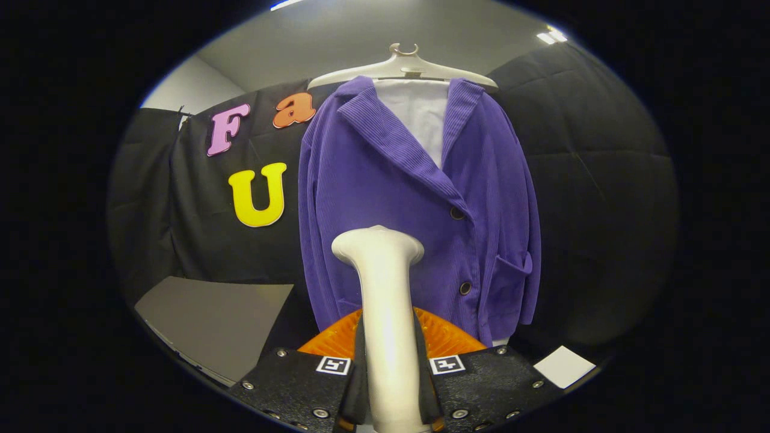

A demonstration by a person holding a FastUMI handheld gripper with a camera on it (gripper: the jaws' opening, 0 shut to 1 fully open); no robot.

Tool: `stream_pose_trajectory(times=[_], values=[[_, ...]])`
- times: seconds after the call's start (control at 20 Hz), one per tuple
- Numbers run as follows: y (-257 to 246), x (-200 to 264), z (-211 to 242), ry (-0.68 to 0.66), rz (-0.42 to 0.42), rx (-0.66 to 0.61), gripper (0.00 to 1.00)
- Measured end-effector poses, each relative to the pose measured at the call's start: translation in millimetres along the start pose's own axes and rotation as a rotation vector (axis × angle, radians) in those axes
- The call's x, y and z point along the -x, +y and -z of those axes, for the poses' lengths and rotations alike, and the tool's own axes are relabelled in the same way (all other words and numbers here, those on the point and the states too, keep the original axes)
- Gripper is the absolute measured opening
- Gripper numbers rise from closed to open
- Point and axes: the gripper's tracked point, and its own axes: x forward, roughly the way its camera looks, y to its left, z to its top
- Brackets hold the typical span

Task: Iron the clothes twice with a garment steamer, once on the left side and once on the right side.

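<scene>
Purple corduroy jacket (415,204) hangs on a pale hanger (402,69) at centre frame, buttoned over a white lining, its length running top to bottom. White steamer (385,313) rises from bottom centre, its handle pinched between the two fingers (390,391), which press on it from either side. Its long axis runs up the frame, directed at the jacket; the flared head sits in front of the lower front panel, left of the two dark buttons (461,249). Whether the head touches the cloth cannot be told.

Risks, as judged: the smooth, tapering handle could twist or slide in the grip, swinging the head off the panel; a stroke drifting rightward could snag the buttons or the patch pocket (511,282); pushing hard could swing the jacket on its hanger, losing contact.
</scene>
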Motion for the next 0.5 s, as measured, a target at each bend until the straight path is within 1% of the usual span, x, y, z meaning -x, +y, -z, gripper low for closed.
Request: stream_pose_trajectory(times=[0.25, 0.5], values=[[-4.6, -2.5, 35.1, 0.045, 0.001, 0.008, 0.33], [-9.4, -1.5, 74.9, 0.101, 0.006, -0.014, 0.33]])
